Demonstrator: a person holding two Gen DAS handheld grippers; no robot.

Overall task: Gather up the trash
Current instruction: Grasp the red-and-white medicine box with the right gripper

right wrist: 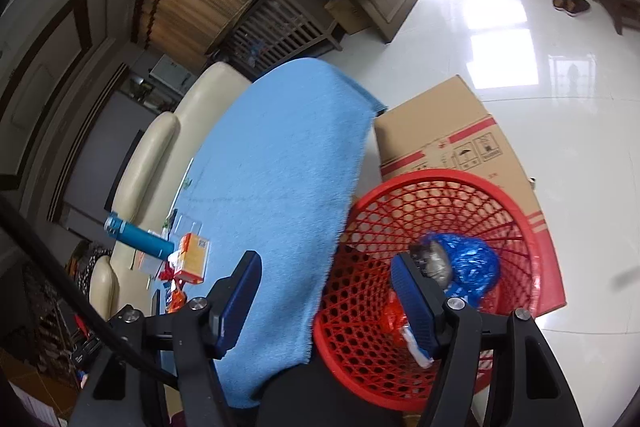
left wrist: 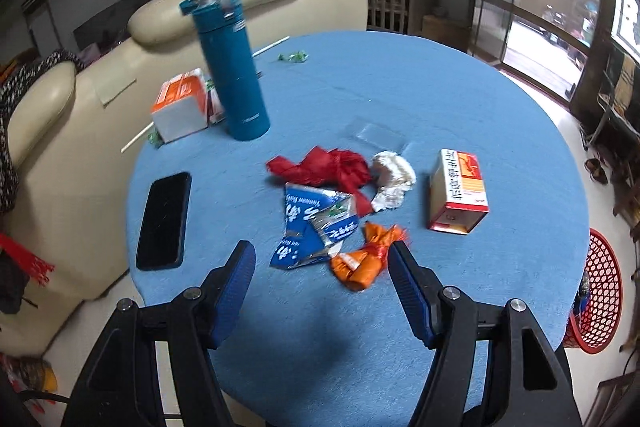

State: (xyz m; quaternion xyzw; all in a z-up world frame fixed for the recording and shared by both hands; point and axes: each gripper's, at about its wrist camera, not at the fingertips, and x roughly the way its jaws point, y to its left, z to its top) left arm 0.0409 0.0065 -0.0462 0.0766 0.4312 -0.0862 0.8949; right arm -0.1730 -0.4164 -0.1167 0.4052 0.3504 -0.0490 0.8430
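Beside the sofa [left wrist: 120,39], round table [left wrist: 460,115] under a blue cloth — landmark for everything below. Red mesh basket [right wrist: 516,227] stands on the floor against the table's edge, cardboard box [right wrist: 432,135] just behind it. Basket already holds trash: a blue plastic bag [right wrist: 476,259], a grey lump on top of it, an orange scrap lower down, something white by the near wall.

Trash on the table, mid-cloth: blue carton wrapper [left wrist: 312,227] flattened, red crumpled wrapper [left wrist: 324,167] touching it on the far side, white foil wad [left wrist: 392,175] beside that, orange wrapper [left wrist: 364,259] nearest the left tool [left wrist: 322,255]. Red-and-white box [left wrist: 460,191] lies on its side toward the basket side of the table. Not trash, likely: teal bottle [left wrist: 232,67] upright toward the sofa side, orange-white carton [left wrist: 180,107] next to it, black phone [left wrist: 164,223] flat near the table's sofa-side edge.

Left tool spread wide, empty, fingers bracketing the orange wrapper and carton wrapper. Right tool [right wrist: 324,291] also spread, empty, hanging over the basket rim and table edge.

Judgement — step in hand is the left grasp. Pick one piece, orange wrapper closest; come down so both pads straddle its bunched waist, close firmly, avoid dragging the blue carton along or snagging the cloth.
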